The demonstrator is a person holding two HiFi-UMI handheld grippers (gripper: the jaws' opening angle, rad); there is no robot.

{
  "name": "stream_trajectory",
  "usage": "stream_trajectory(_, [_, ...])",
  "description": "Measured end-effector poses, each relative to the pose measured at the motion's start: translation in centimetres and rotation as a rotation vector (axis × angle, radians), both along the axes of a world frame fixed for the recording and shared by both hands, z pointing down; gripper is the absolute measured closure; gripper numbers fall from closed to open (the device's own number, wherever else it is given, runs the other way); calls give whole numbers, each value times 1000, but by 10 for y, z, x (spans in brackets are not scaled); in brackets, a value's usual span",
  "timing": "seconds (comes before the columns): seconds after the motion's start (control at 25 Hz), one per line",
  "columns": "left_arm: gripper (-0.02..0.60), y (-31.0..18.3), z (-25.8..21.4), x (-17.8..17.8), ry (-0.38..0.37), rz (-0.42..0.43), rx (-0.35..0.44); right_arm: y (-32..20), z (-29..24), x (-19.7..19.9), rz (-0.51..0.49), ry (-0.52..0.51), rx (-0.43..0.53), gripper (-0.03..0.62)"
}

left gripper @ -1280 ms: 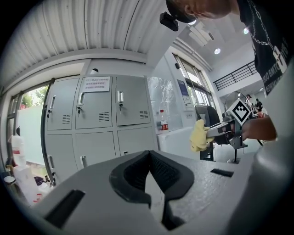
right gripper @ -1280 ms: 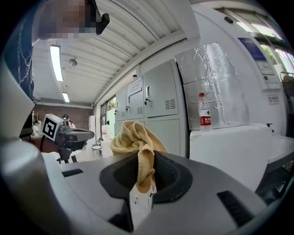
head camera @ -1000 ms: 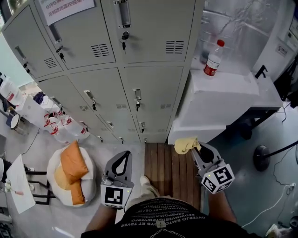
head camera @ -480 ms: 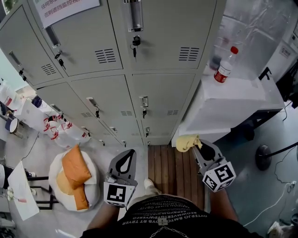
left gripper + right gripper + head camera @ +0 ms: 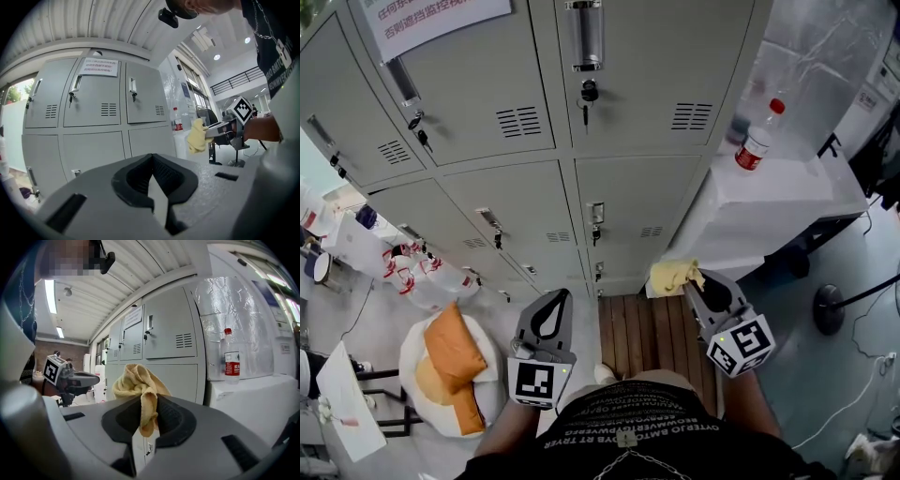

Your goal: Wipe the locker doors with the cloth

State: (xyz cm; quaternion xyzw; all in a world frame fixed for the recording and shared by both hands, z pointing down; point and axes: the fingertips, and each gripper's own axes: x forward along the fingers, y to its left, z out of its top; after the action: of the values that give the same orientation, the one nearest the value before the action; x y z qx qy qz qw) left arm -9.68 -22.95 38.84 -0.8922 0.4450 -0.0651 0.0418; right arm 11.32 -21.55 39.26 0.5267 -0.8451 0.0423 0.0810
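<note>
A bank of grey locker doors [image 5: 656, 56] fills the top of the head view, a short way ahead of both grippers. My right gripper [image 5: 692, 281] is shut on a crumpled yellow cloth [image 5: 671, 276], held low in front of the lockers' right end. In the right gripper view the cloth [image 5: 136, 380] bunches above the closed jaws [image 5: 149, 401], with the lockers [image 5: 168, 329] beyond. My left gripper [image 5: 555, 298] is shut with nothing in it and points at the bottom row. The left gripper view shows its jaws [image 5: 152, 159] together, the lockers [image 5: 93, 103] ahead and the cloth [image 5: 197, 136] to the right.
A water bottle [image 5: 757, 139] stands on a white cabinet [image 5: 769, 202] against the lockers' right side. Keys hang in a lock [image 5: 589, 94]. A wooden floor board [image 5: 652, 328] lies underfoot. An orange cushion [image 5: 450, 352] and bags [image 5: 403, 267] sit at left, a stand base [image 5: 830, 314] at right.
The lockers have slid down and grown larger in the head view. Both grippers have edged up toward them, the right one still holding the cloth.
</note>
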Motion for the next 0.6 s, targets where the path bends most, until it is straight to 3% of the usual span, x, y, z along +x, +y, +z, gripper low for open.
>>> stream_trajectory(0.16, [575,-11,-4,-7,23,-19,1,-6,-1,-2,5,6,2,534])
stream_trajectory(0.6, [575,-56,13,5,-6,-58,-29,-57,18,14,-26,-18,-27,534])
